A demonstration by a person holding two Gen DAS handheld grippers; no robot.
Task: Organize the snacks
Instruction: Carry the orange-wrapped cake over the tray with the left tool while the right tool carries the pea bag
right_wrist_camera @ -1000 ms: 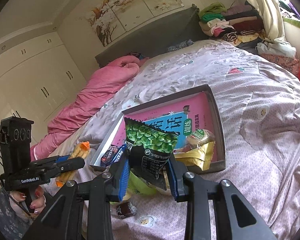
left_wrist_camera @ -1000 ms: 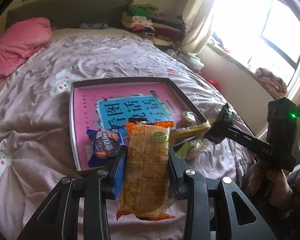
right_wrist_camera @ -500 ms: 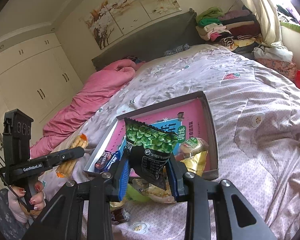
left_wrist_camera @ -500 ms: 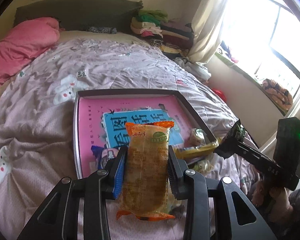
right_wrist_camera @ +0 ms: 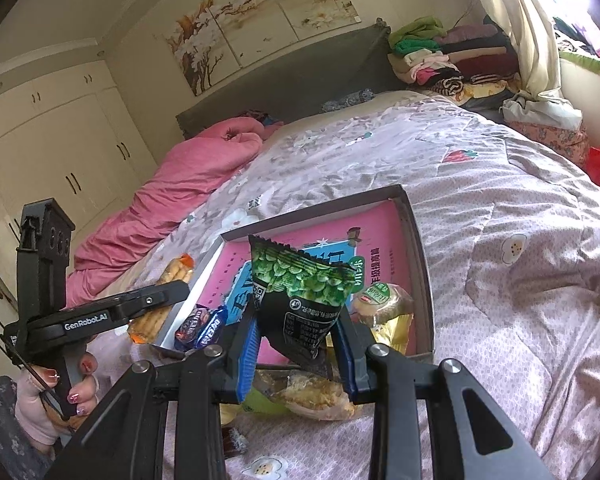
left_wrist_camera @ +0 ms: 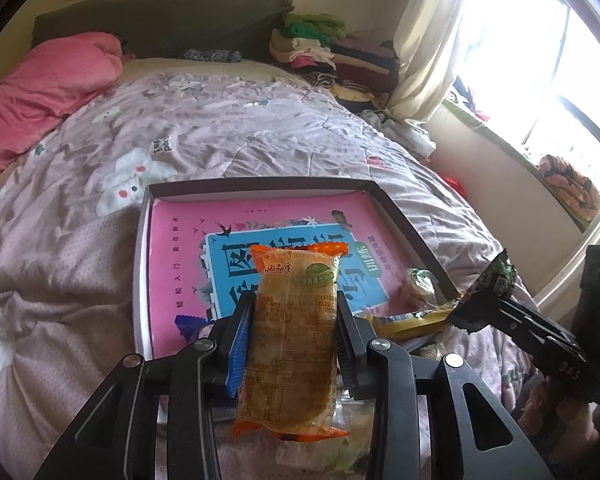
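My left gripper point(left_wrist_camera: 294, 308) is shut on an orange snack packet point(left_wrist_camera: 296, 276), held upright over the near edge of a shallow box tray point(left_wrist_camera: 260, 184) on the bed. My right gripper point(right_wrist_camera: 298, 328) is shut on a green pea packet point(right_wrist_camera: 300, 284), just in front of the tray's point(right_wrist_camera: 420, 248) near right corner. In the tray lie a blue wrapped snack point(right_wrist_camera: 200, 326), a round cake with a green label point(right_wrist_camera: 384, 300) and a yellow packet point(right_wrist_camera: 394, 330). Each view shows the other gripper: the right gripper point(left_wrist_camera: 470, 316) and the left gripper point(right_wrist_camera: 178, 290).
A pink book point(left_wrist_camera: 188, 240) lines the tray's bottom. More packets point(right_wrist_camera: 312, 394) lie on the quilt in front of the tray. A pink duvet point(left_wrist_camera: 40, 88) is bunched at the far left and folded clothes point(left_wrist_camera: 324, 52) are stacked by the headboard. A hand point(right_wrist_camera: 40, 396) grips the left tool.
My left gripper has moved forward toward the tray with the orange packet still in it. The right gripper has stayed about where it was, still holding the green packet.
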